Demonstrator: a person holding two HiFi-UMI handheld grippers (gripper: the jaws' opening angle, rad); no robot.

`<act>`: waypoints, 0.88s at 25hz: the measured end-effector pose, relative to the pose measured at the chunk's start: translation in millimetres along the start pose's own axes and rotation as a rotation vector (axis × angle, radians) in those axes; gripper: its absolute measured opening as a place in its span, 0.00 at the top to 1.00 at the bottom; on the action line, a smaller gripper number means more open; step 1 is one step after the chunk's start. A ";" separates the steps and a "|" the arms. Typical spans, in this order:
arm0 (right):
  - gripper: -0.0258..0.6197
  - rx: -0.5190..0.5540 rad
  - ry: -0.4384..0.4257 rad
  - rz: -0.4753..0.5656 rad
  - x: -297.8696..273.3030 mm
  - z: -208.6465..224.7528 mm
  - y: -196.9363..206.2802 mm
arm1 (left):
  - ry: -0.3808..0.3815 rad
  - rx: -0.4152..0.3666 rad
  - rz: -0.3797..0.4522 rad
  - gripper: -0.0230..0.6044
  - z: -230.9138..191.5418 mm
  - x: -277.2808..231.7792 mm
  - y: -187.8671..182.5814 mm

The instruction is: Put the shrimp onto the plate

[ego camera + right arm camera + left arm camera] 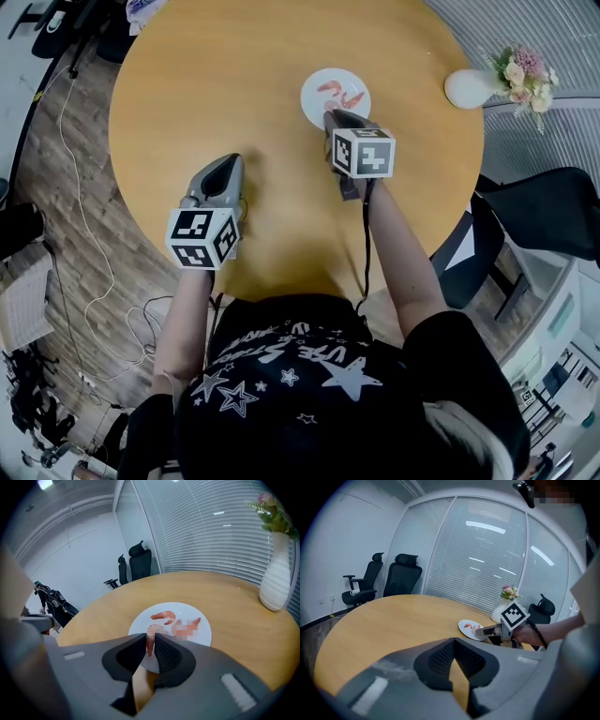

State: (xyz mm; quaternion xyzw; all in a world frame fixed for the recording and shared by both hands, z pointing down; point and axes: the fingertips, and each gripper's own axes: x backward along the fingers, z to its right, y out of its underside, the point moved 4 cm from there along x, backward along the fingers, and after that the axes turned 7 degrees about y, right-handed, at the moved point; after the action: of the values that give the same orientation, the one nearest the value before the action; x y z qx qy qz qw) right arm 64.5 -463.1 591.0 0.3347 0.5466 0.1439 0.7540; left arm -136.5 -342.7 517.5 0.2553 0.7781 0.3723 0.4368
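Shrimp [150, 645] was clamped between the jaws of my right gripper [151, 638], just over the near rim of the white plate [187, 610], another shrimp [163, 616] lay on it, my left gripper [453, 643] hovered closed and empty over the round table [234, 84], vase [275, 573] stood beyond

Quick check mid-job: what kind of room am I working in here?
Most likely an office meeting room. It has a large round wooden table, swivel office chairs by the wall, and glass partition walls with blinds. A vase of flowers stands on the table.
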 end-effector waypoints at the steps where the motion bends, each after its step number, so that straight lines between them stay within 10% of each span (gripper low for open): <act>1: 0.87 0.005 -0.001 -0.005 -1.2 -0.2 0.0 | 0.000 0.007 -0.001 0.96 -0.1 -0.4 0.6; 22: 0.82 0.015 0.029 -0.065 -9.7 0.1 2.2 | 0.016 0.035 -0.012 0.96 3.4 2.3 13.3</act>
State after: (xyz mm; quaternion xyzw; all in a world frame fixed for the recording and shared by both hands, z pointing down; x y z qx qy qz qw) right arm 61.5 -467.2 599.5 0.3202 0.5691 0.1199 0.7478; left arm -133.7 -331.9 525.9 0.2550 0.7895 0.3581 0.4282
